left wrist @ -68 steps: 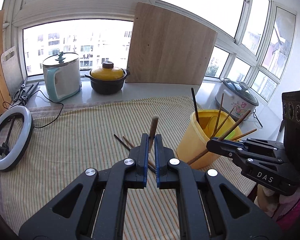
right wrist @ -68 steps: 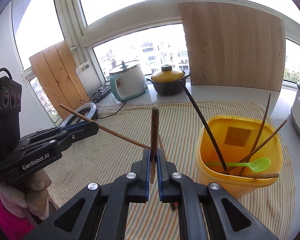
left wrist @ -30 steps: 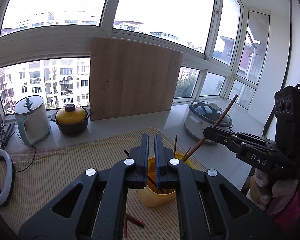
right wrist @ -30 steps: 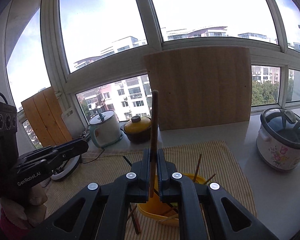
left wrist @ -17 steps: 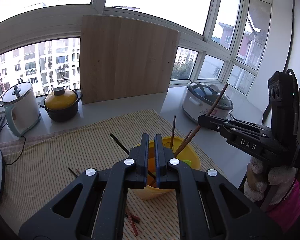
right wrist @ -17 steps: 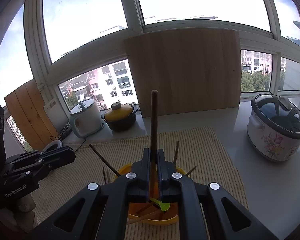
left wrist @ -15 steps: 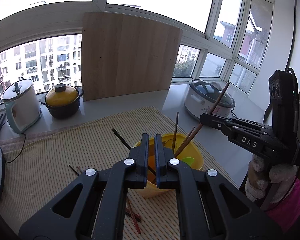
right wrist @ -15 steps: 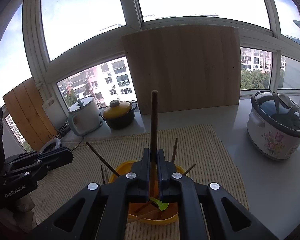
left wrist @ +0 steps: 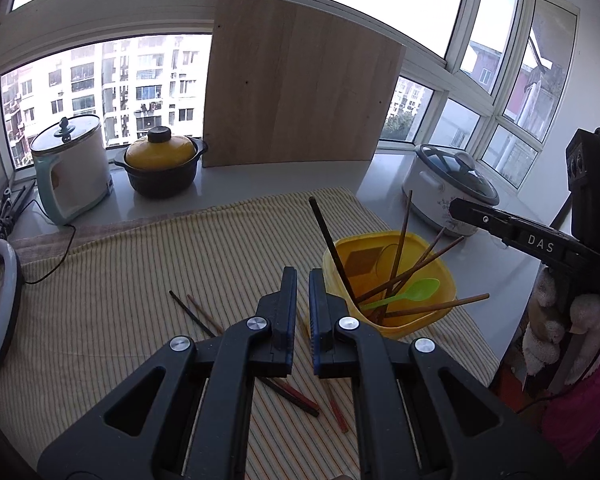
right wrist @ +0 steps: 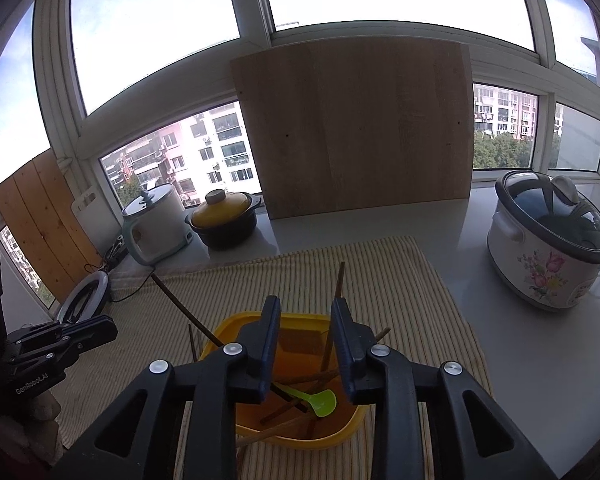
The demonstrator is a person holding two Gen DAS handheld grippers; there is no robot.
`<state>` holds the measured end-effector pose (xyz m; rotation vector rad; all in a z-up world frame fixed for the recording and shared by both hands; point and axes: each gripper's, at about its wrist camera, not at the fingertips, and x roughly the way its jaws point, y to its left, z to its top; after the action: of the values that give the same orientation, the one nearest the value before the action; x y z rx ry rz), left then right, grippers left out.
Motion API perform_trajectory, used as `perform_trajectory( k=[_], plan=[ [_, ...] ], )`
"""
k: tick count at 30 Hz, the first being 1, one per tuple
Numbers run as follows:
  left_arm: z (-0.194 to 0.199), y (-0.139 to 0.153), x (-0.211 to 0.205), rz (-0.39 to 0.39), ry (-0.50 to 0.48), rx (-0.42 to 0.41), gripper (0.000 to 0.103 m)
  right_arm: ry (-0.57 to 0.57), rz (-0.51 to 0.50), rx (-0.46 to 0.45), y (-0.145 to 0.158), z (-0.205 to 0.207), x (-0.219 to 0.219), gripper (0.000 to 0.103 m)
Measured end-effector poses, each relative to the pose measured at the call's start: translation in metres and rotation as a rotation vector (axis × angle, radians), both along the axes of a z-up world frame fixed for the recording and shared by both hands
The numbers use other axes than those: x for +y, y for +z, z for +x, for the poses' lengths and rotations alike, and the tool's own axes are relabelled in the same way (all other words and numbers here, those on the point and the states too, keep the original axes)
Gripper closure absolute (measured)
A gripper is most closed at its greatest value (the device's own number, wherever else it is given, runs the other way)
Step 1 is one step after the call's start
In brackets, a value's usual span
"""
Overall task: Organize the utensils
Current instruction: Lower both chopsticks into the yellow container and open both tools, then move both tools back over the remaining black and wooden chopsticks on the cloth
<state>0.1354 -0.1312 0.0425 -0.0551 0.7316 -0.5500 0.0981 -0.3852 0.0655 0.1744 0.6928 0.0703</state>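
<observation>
Right tongs (right wrist: 305, 334): just spreading, empty, above yellow bin (right wrist: 342, 436) to drop chopstick in.
Left tongs (left wrist: 302, 304): pressed together, empty, nearing loose chopsticks (left wrist: 288, 390).

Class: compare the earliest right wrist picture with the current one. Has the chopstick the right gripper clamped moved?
Yes. It has left the right gripper, whose jaws have just been opening, and now stands in the yellow container below, no longer rising before the wooden board.

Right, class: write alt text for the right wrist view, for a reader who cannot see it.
The right hand-held gripper, jaws just opened and empty, hangs over a yellow tub holding chopsticks and a green spoon. The tub stands on a striped cloth; a wooden board leans against the window.
</observation>
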Motion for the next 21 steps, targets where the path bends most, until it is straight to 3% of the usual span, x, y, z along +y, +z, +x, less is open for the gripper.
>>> perform_trajectory(
  k=[9,12,13,21],
  plan=[
    [0.01,-0.031,0.032,0.005,0.062,0.077,0.098,-0.008,0.03,-0.029,0.007,-0.011,0.0,0.076],
    [0.016,-0.045,0.04,0.009,0.085,0.112,0.075,0.011,0.037,-0.041,0.01,-0.018,0.005,0.076],
    [0.018,-0.051,0.042,0.014,0.091,0.123,0.073,0.018,0.04,-0.043,0.01,-0.022,0.007,0.076],
    [0.048,-0.101,0.049,-0.004,0.15,0.291,0.073,0.085,0.077,-0.031,-0.004,-0.053,0.026,0.076]
  ],
)
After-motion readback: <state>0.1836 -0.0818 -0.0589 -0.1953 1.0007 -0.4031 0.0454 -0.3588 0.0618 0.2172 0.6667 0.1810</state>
